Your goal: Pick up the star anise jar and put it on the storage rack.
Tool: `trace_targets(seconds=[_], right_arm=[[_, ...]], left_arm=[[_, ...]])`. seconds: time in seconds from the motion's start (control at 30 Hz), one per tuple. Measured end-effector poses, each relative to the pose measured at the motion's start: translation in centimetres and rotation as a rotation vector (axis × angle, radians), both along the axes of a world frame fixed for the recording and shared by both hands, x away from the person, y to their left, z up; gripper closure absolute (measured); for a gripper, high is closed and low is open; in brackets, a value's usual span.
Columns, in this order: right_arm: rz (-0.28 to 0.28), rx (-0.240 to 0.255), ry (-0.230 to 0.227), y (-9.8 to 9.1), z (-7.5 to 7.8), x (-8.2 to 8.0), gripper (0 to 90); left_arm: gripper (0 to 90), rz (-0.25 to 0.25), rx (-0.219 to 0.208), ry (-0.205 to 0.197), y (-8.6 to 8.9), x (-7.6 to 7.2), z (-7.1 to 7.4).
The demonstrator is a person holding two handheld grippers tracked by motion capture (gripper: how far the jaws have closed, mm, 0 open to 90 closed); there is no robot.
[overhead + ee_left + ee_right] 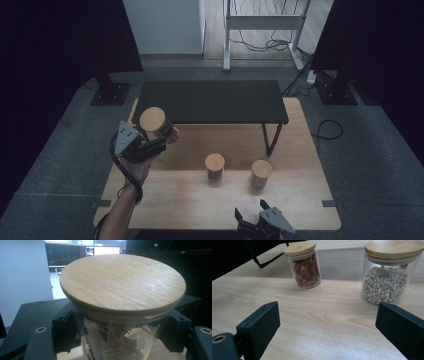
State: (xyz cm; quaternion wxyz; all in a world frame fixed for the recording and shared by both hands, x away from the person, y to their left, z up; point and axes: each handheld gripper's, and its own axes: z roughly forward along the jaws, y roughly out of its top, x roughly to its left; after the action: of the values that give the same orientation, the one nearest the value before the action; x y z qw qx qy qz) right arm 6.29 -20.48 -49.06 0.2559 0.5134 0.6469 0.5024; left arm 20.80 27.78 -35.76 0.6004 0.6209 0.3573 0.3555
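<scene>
My left gripper is shut on a glass jar with a round wooden lid, held above the table's left side near the black shelf. In the left gripper view the jar holds star anise and the black jaws clamp its glass wall under the lid. My right gripper rests at the table's front edge, open with nothing between its jaws. A jar of red dried pieces and a jar of pale grains stand upright ahead of it.
A low black shelf on thin legs stands across the back of the wooden table. Dark curtains hang at both sides. A white stand and cables lie on the floor beyond.
</scene>
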Motion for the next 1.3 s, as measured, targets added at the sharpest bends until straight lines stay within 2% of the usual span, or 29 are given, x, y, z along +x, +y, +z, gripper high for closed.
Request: trace_targets(seconds=[0.3, 0.5, 1.3], right_arm=[[-0.001, 0.0, 0.003, -0.1, 0.0, 0.0, 5.0], [0.003, 0.002, 0.006, -0.1, 0.0, 0.0, 5.0], [0.015, 0.0, 0.012, -0.1, -0.1, 0.1, 5.0]], left_arm=[[26.6, 0.0, -0.001, -0.017, -0.2, 1.1, 1.0], [26.7, 0.006, 0.014, -0.031, -0.6, 2.2, 1.9], [26.7, 0.018, 0.039, -0.046, -1.4, 5.3, 2.9]])
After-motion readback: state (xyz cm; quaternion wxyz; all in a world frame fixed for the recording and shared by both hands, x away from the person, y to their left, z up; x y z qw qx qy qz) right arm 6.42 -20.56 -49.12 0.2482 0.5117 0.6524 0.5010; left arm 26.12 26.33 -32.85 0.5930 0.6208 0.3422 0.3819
